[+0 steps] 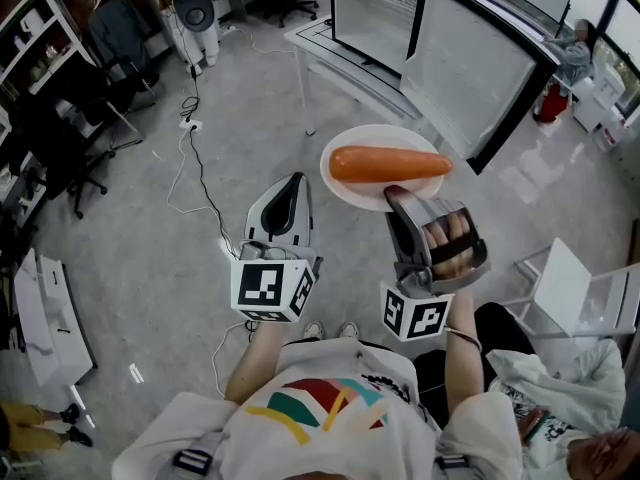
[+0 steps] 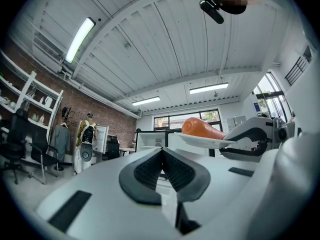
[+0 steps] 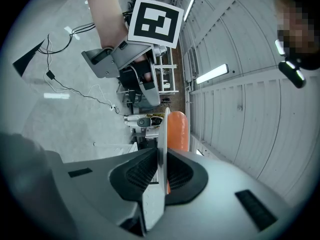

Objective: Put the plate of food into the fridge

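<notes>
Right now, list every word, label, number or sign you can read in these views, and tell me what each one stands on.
No text can be read in any view.
Left marker cube: black-and-white square pattern, no letters.
Right marker cube: the same kind of pattern, no letters.
Shirt: coloured stripes, no lettering visible.
Blue sign by the window, left gripper view: too small to read.

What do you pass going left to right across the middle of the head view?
Black chair → floor cable → left tool → right tool, shut on the plate → white chair.
</notes>
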